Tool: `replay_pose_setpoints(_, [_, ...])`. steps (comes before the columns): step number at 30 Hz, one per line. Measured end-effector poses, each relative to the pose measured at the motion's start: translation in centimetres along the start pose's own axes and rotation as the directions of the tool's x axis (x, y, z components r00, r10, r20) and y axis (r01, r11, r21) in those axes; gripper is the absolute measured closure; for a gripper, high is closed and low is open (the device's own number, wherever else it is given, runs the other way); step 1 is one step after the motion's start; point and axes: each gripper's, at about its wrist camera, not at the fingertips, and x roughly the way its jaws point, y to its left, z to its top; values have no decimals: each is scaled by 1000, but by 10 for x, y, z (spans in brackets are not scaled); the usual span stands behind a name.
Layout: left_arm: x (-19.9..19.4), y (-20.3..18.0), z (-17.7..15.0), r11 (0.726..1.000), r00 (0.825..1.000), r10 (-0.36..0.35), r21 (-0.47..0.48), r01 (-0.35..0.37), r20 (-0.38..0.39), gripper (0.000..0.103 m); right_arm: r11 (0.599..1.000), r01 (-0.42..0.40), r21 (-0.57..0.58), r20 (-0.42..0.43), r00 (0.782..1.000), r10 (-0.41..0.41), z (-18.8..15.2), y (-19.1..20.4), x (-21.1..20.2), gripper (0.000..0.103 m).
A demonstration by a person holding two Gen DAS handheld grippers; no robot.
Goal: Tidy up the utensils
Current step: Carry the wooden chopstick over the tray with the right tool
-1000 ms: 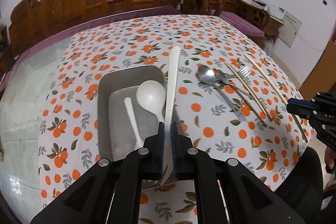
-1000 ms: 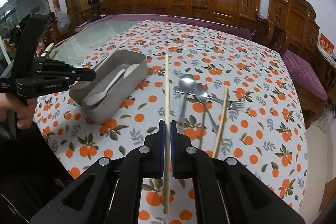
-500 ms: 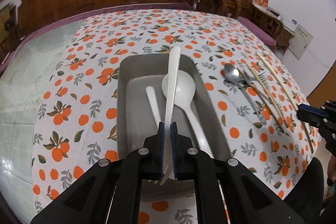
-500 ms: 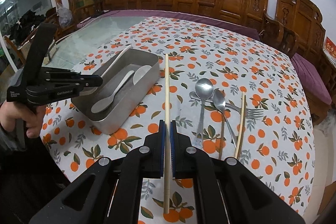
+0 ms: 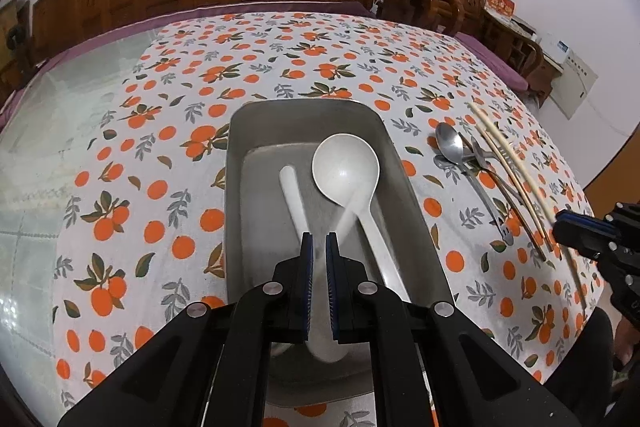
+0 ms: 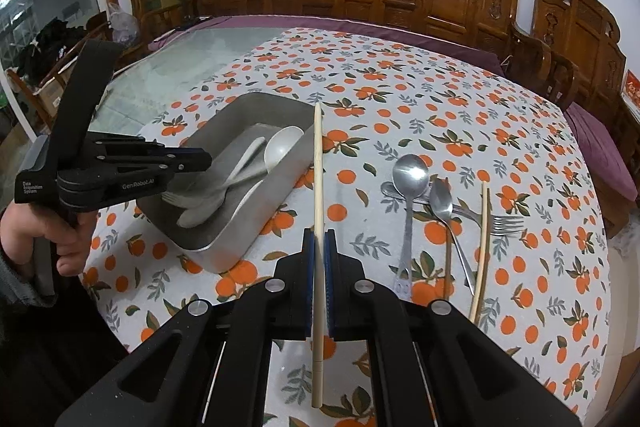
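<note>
my left gripper (image 5: 319,247) hangs over the near end of the grey metal tray (image 5: 240,211), its fingers slightly parted; a blurred white utensil (image 5: 346,217) shows just beyond the tips, and i cannot tell whether they have hold of it. 2 white plastic spoons (image 5: 346,171) lie inside the tray. my right gripper (image 6: 319,245) is clamped tight on 1 wooden chopstick (image 6: 317,163), its tip reaching beside the tray's right wall. on the orange-print tablecloth (image 6: 400,99), well right of the tray, lie 2 steel spoons (image 6: 410,173), a steel fork (image 6: 506,223) and another chopstick (image 6: 481,251).
</note>
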Motion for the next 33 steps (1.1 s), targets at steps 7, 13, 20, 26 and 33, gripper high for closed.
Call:
replay_pose_setpoints(7, [-18, 12, 5, 1000, 999, 8, -24, -7, 48, 97, 1000, -24, 3, 6, 1000, 24, 10, 13, 8, 97])
replay_pose_setpoints(13, [-35, 27, 7, 999, 995, 44, -36, -40, 92, 96, 998, -57, 11, 13, 998, 57, 21, 29, 17, 97])
replay_pose_setpoints(20, [-56, 42, 7, 995, 986, 82, -66, -74, 143, 52, 995, -94, 13, 6, 996, 94, 34, 49, 33, 97])
replay_pose_setpoints(26, [-69, 53, 8, 989, 976, 134, -92, -119, 172, 23, 993, -114, 24, -12, 993, 114, 43, 57, 50, 97])
replay_pose_setpoints(33, [-74, 69, 9, 972, 960, 216, -130, -195, 177, 12, 989, -129, 64, -25, 991, 131, 55, 63, 71, 97])
